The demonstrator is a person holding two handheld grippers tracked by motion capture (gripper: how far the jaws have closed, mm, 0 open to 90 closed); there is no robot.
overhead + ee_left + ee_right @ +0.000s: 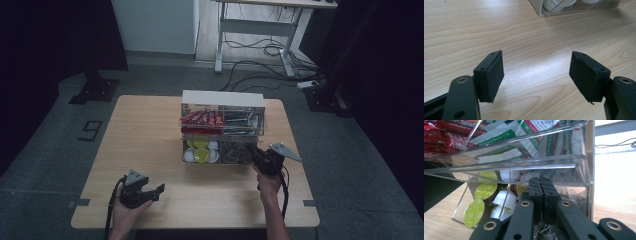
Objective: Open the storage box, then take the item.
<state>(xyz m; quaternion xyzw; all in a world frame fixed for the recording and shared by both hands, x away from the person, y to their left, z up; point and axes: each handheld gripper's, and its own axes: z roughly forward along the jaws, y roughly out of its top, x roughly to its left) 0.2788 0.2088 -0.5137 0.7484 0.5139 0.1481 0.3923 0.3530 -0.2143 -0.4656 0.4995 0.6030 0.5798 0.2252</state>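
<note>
Two tools are working: the right tool [540, 185], pressed together, is entering the organizer's [222, 100] lower compartment for light, crinkly tea-bag sachets [571, 195]; left tool [536, 72] is idling spread.

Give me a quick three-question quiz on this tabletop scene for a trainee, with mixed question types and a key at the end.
1. True or false: the left tongs stand open over bare table.
2. Which compartment of the clear organizer do the right tongs point at? A) upper left B) lower right C) lower left
3. Fill in: the pods have lids in white and ____.
Key: 1 true; 2 B; 3 green.
</note>
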